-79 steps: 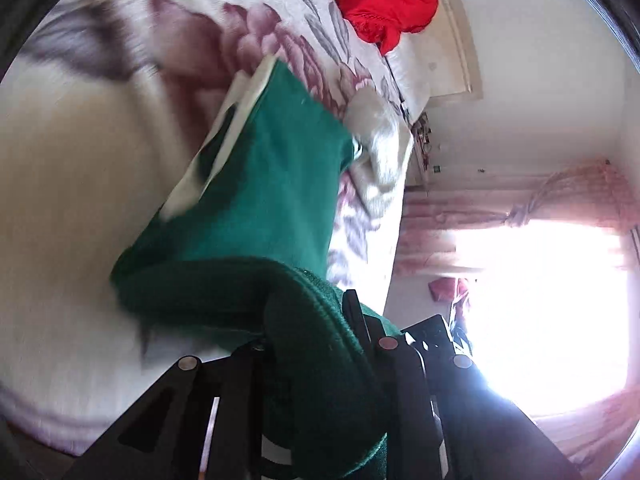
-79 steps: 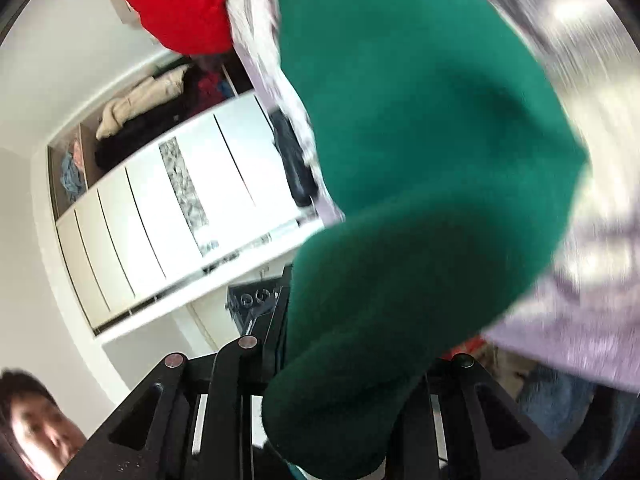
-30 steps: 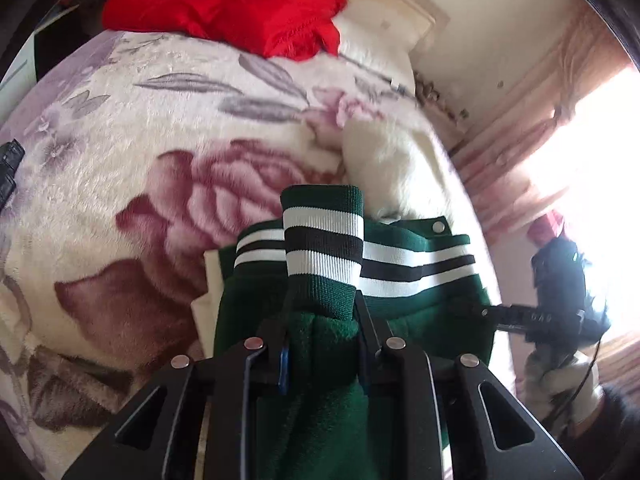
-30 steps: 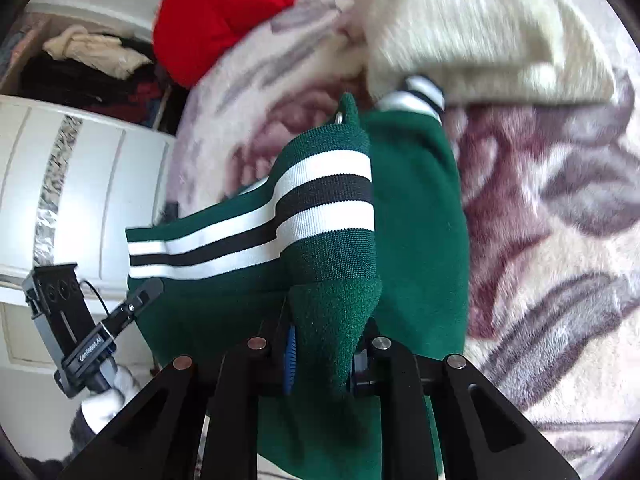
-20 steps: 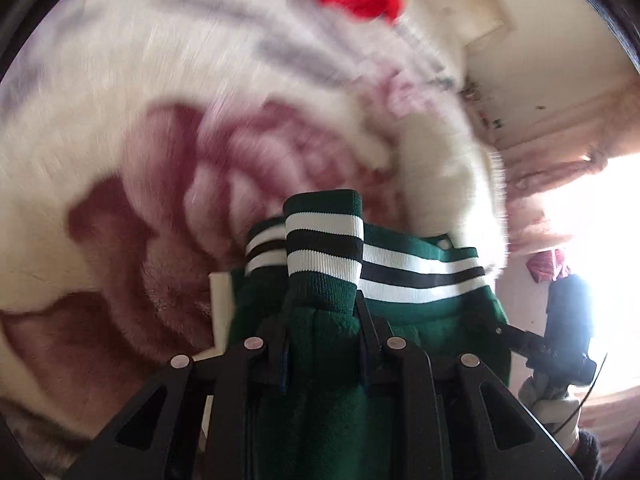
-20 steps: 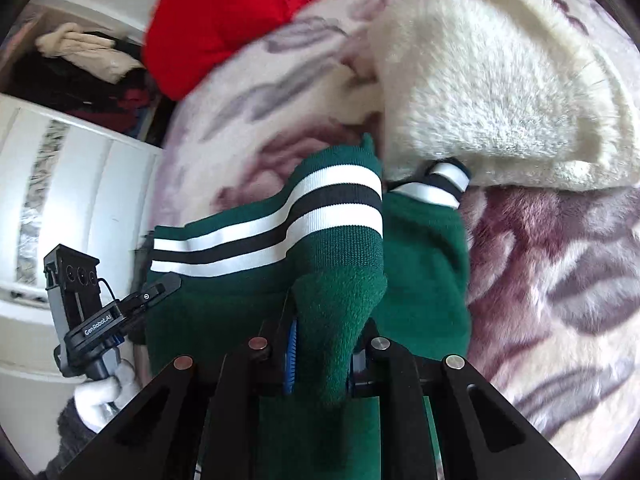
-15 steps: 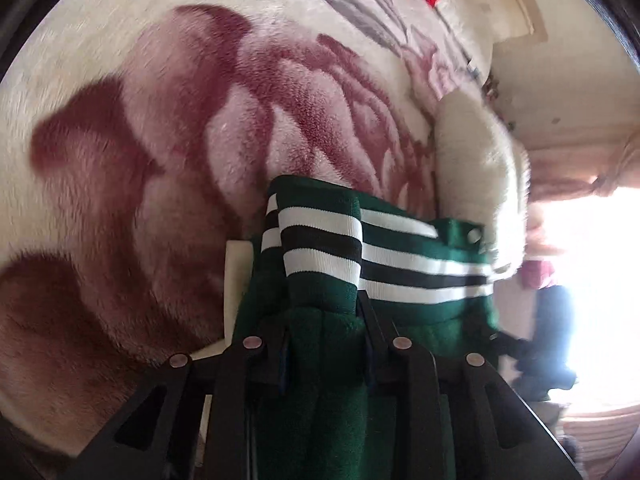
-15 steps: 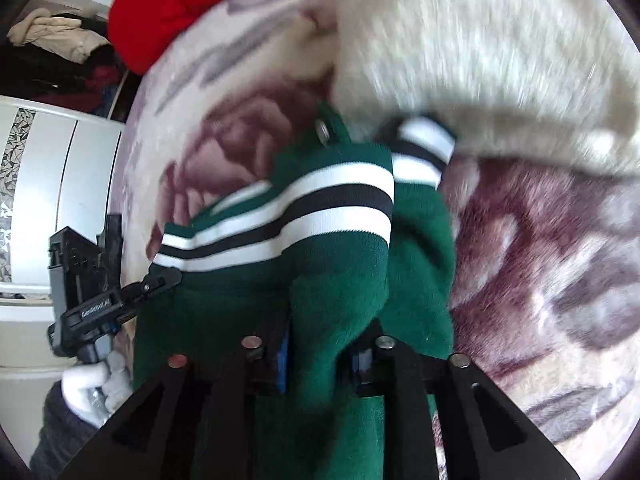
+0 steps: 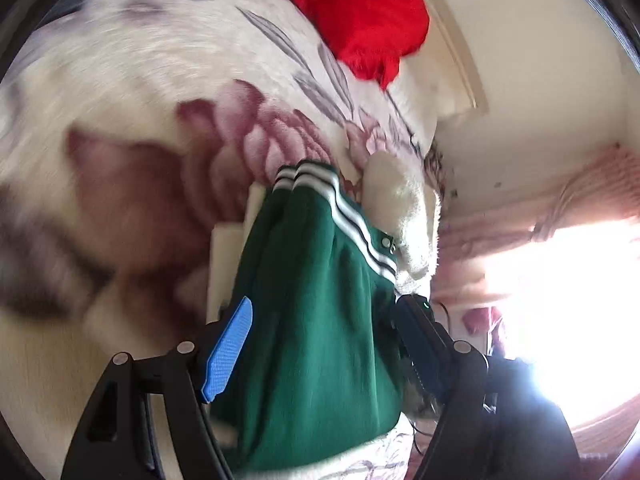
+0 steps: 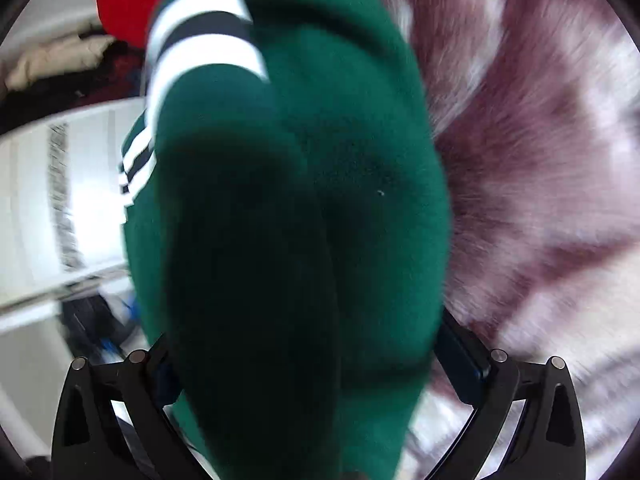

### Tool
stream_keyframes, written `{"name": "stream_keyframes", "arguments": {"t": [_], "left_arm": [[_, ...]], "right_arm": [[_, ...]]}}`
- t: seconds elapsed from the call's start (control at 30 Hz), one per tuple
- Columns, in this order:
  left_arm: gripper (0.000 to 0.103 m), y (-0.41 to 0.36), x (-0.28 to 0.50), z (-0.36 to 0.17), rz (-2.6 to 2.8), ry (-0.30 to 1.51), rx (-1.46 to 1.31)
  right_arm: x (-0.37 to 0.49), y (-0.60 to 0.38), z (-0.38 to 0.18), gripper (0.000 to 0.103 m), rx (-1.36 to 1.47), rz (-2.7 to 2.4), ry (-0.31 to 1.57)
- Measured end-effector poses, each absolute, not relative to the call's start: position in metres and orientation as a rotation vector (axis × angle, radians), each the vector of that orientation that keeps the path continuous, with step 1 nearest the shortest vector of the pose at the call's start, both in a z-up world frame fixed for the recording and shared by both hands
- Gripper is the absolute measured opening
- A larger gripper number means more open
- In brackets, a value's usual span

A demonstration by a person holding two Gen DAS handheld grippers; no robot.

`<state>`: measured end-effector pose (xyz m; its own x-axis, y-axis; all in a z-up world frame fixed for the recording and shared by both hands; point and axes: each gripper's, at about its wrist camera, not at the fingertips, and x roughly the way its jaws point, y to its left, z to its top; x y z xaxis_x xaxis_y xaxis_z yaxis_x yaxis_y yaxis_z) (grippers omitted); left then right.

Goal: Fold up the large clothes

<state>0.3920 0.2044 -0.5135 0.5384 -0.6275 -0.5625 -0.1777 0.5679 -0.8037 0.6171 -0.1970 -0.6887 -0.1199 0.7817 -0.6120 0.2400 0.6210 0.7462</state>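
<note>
Both tools, which clamped the green jacket (image 9: 320,320) a second ago, are opening: left tool (image 9: 324,356) and right tool (image 10: 320,364) straddle released cloth; fold laid on the bed (image 9: 132,128), red garment (image 9: 360,12) at one o'clock.

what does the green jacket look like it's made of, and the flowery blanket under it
Green jacket: looks like soft matte fleece or brushed knit, with a fuzzy nap; its striped band seems ribbed knit with a metal snap.
Flowery blanket: probably plush, long-pile fleece, since visible fibres stand up from it, though blur leaves that unsure.
</note>
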Motion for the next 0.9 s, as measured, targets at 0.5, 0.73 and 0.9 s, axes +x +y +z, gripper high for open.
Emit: {"name": "stream_keyframes", "arguments": {"t": [0.5,0.73,0.9], "left_arm": [[0.072,0.170,0.200,-0.554,-0.041,1.108,-1.128],[0.072,0.185,0.163,-0.560,0.141,1.201,-0.901],[0.072,0.172,0.182,-0.601,0.270,1.341,-0.538]], "right_arm": [[0.483,-0.234,-0.649,0.042,1.301,0.333,1.362],[0.278,-0.202,-0.655,0.050,1.645,0.100,1.452],[0.260,-0.228,-0.659,0.068,1.421,0.079,1.687]]}}
